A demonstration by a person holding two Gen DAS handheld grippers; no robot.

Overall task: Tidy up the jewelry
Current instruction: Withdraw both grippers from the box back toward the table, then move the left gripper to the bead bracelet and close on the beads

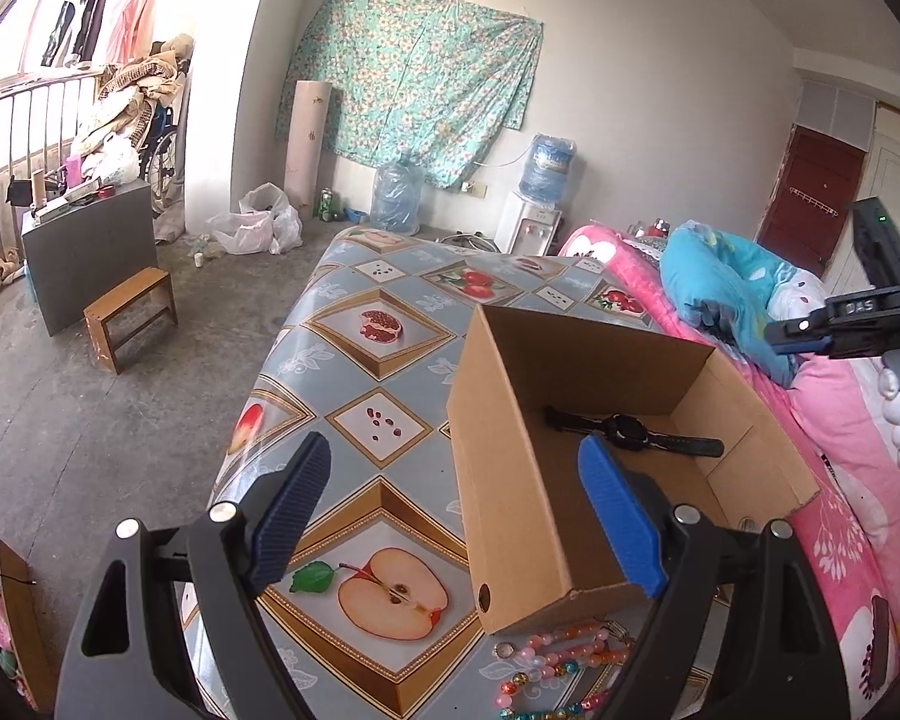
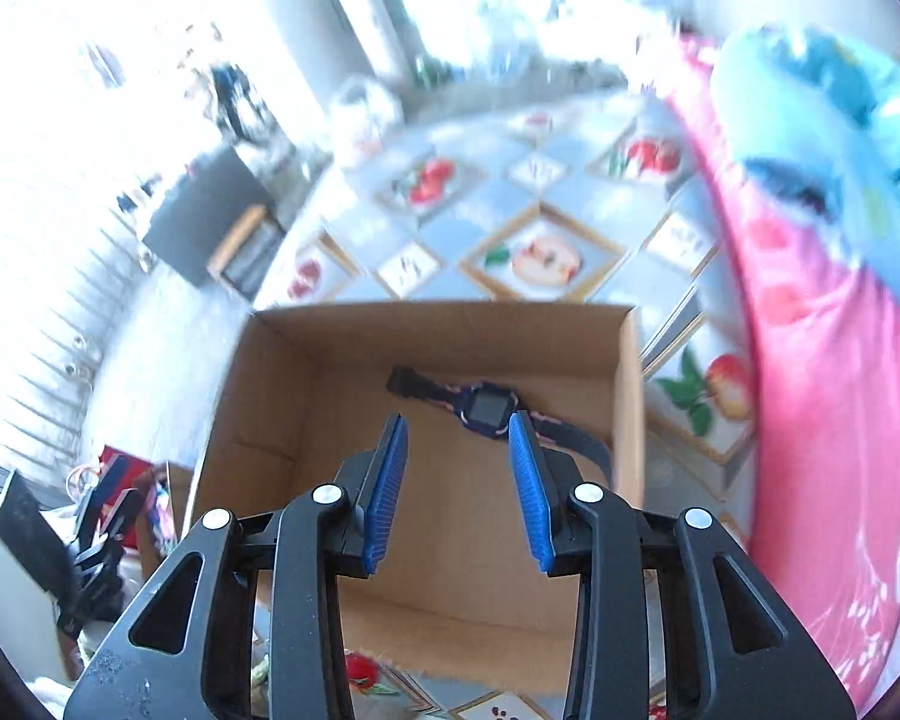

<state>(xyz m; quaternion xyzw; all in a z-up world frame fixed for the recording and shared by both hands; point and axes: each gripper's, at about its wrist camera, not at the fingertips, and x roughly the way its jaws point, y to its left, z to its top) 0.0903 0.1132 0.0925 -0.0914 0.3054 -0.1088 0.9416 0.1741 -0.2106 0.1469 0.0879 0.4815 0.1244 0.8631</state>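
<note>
One watch (image 2: 486, 411) lies already on the floor of the cardboard box (image 1: 510, 498) on the desk (image 1: 354, 408). The bead bracelets (image 1: 561, 663) wait beside the box (probably several pieces). Both the left tool (image 1: 456, 513) and the right tool (image 2: 457, 483) are open and hold nothing.

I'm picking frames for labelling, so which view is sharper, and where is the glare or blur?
Left wrist view: sharp, evenly lit, the watch in the cardboard box crisp; only the window area top left blows out. Right wrist view: motion-blurred, overexposed along the top and left, though the watch stays readable.
</note>
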